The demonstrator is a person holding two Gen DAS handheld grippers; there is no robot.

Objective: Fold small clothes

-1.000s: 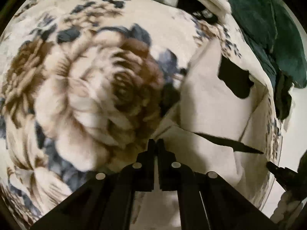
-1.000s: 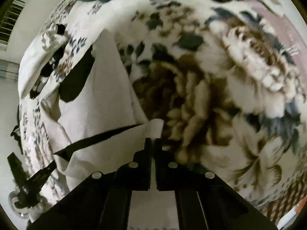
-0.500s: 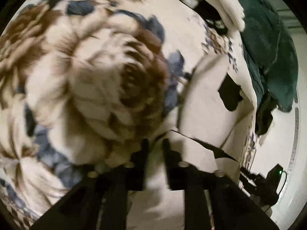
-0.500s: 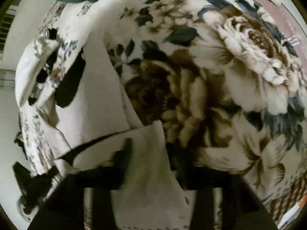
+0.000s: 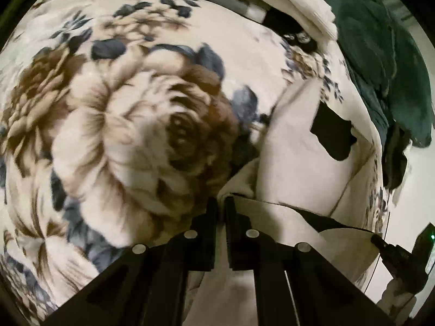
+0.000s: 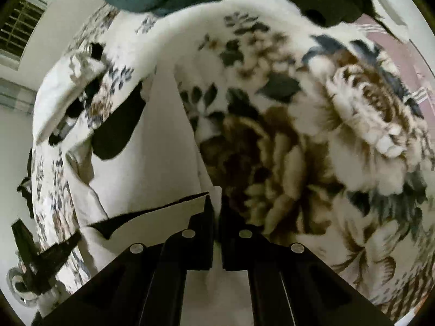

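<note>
Evidently a fold is in hand: the cream garment (image 5: 293, 149) with black patches lies on the floral blanket (image 5: 122, 108), one edge lifted. To do it well, I judge both corners should travel level and together, the cloth kept taut, and be laid square on the far edge. The left hand-held gripper (image 5: 220, 203) is pinched together on a cream corner. The right hand-held gripper (image 6: 214, 203) is likewise clamped on the garment's (image 6: 163, 135) edge.
</note>
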